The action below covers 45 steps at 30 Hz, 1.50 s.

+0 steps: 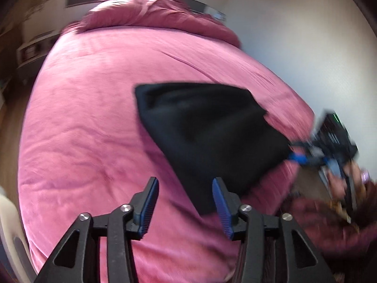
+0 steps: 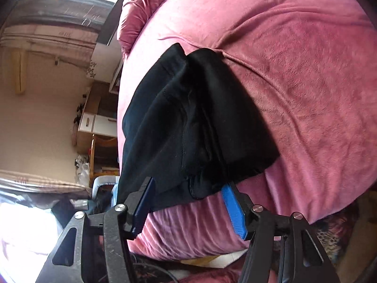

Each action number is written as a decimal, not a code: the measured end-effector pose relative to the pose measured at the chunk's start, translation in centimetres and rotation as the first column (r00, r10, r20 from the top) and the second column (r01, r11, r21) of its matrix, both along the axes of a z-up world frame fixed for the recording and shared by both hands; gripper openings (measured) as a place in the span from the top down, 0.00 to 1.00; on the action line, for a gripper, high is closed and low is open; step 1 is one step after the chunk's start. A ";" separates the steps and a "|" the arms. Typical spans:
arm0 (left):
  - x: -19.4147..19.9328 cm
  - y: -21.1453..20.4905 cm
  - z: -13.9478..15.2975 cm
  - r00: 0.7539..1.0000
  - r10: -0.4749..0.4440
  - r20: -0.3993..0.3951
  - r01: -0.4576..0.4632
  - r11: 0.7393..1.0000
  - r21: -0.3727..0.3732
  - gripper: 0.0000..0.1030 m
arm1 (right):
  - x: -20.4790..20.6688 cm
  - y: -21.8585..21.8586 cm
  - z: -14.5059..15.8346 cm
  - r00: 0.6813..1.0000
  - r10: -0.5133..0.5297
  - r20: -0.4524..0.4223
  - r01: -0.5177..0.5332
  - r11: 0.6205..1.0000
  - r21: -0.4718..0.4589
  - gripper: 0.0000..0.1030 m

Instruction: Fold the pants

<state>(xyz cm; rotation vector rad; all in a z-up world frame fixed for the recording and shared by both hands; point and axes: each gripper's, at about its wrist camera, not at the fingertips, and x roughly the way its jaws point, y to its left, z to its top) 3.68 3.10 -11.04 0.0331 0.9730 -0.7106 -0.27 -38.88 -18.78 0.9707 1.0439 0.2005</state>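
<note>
The black pants (image 1: 207, 136) lie in a folded, bunched heap on the pink blanket (image 1: 94, 129) that covers the bed, close to the bed's near edge. In the left wrist view the left gripper (image 1: 185, 204) hovers over bare blanket with its jaws spread and nothing between its blue pads (image 1: 148, 208); the pants lie just ahead of it and off to the right, the near corner of the cloth reaching down behind the right-hand finger. The right gripper (image 1: 304, 155) shows at the far right of that view (blurred, with a hand (image 1: 339, 184) behind it), its tip at the right edge of the heap. In the right wrist view the right gripper (image 2: 188, 202) stands with jaws apart at the near hem of the pants (image 2: 188, 122); the lower edge of the cloth lies between the two fingers, and whether it touches their tips I cannot tell, but the pads (image 2: 233, 210) do not press on it. Beyond the heap the blanket (image 2: 306, 82) runs wide and bare. A crumpled duvet (image 1: 150, 14) of the same pink lies at the far end of the bed.
</note>
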 end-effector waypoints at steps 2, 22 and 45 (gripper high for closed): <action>-1.5 -1.3 -0.7 0.998 -0.055 0.009 0.055 0.998 0.042 0.50 | 0.5 0.8 0.4 1.000 0.023 0.010 -0.023 1.000 -0.014 0.62; -2.2 -5.9 -4.3 1.000 0.014 -0.023 -0.010 0.986 0.169 0.88 | 1.9 2.3 2.5 0.997 0.075 0.036 -0.062 0.959 -0.275 0.89; 0.0 -1.1 0.5 0.996 0.057 -0.071 -0.066 0.989 -0.130 0.74 | 2.1 0.0 2.0 0.999 0.000 0.048 0.009 0.981 -0.194 0.63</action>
